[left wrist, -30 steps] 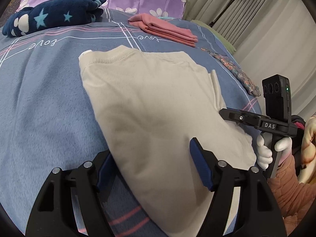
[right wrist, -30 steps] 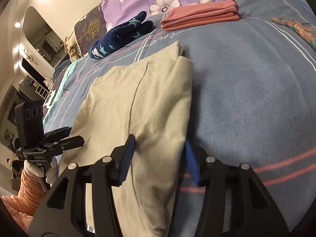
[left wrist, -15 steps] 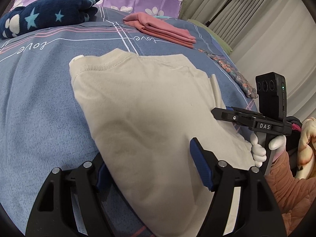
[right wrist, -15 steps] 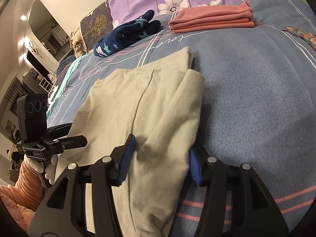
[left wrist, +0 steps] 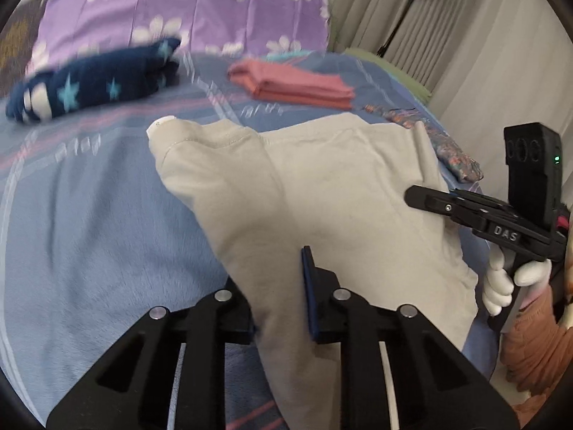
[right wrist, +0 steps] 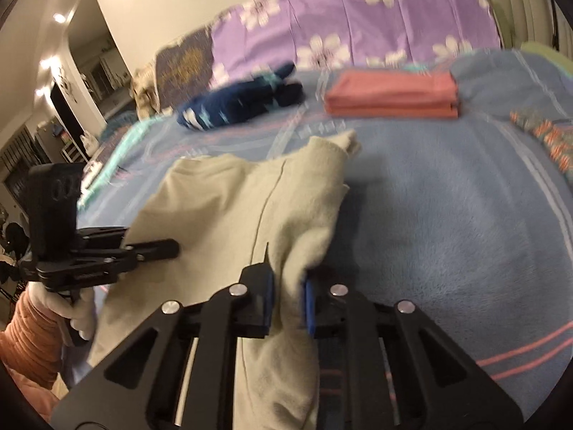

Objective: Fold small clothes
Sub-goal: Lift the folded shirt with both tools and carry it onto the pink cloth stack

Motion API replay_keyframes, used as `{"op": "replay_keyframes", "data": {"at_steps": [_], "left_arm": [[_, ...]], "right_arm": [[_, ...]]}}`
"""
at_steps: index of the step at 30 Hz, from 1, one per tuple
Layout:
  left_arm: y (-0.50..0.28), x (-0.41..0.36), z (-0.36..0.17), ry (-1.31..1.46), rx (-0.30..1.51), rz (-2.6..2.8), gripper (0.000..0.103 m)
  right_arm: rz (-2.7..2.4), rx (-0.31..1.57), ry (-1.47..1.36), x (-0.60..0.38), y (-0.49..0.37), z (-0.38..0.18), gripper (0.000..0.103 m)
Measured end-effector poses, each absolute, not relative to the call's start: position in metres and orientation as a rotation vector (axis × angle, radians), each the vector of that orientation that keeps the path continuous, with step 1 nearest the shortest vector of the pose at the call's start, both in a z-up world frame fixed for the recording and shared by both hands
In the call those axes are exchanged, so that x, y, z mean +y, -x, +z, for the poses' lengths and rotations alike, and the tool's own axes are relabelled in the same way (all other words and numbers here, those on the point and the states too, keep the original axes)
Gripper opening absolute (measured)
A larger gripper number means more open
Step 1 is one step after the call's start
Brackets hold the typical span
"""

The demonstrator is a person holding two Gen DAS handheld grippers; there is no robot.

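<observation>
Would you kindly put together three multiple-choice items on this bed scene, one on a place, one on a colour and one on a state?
1. Where does the folded pink stack lie relative to the beige garment?
A. Beyond it, nearer the purple floral pillow
B. Under it
C. Between the left gripper's jaws

2. What colour is the blanket under the garment?
A. Green
B. Blue with pink and white lines
C. Plain white

3. What is the state of the right gripper?
A. Wide open above bare blanket
B. Shut on nothing
C. Shut on the garment's near edge

Answers: 1 A, the stack sits past the garment's far end, towards the pillow. 2 B, blue fleece with stripes shows all around. 3 C, its jaws have just been closing, and beige cloth is bunched between the blue pads; the left gripper pinches the other near corner likewise.
</observation>
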State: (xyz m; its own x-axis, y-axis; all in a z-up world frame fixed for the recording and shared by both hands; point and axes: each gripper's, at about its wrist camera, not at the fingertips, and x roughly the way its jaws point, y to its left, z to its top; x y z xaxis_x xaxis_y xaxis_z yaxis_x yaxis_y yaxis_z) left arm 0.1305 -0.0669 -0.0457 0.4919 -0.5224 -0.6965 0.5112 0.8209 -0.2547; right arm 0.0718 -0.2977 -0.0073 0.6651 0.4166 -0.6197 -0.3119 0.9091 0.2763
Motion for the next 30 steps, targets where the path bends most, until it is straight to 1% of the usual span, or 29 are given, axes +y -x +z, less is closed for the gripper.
{"op": "replay_keyframes", "data": {"at_steps": [3,10,13,17,24,30], "left_arm": [[-0.121,-0.076,-0.020,-0.031,0.778,-0.631,0.020],[-0.121,-0.104,0.043,-0.127,0.652,-0.657,0.020],[-0.135,-0.124,0.074,-0.183,0.601,-0.661,0.020],[-0.169,-0.147,0.110,-0.187,0.570,-0.666,0.020],[-0.203,-0.180,0.149,-0.246,0.464,-0.662,0.020],[-0.231,-0.202,0.161,-0.280,0.426,-0.658,0.020]], "right_arm": [[0.386,0.652,-0.110,-0.299,-0.056,0.015,0.013],[0.339,0.508,-0.119,-0.321,-0.044,0.071,0.013],[0.311,0.461,-0.101,-0.331,-0.056,0.099,0.013],[0.261,0.417,-0.092,-0.349,-0.080,0.136,0.013],[0.157,0.318,-0.059,-0.362,-0.108,0.175,0.013],[0.092,0.257,-0.003,-0.365,-0.127,0.182,0.013]]}}
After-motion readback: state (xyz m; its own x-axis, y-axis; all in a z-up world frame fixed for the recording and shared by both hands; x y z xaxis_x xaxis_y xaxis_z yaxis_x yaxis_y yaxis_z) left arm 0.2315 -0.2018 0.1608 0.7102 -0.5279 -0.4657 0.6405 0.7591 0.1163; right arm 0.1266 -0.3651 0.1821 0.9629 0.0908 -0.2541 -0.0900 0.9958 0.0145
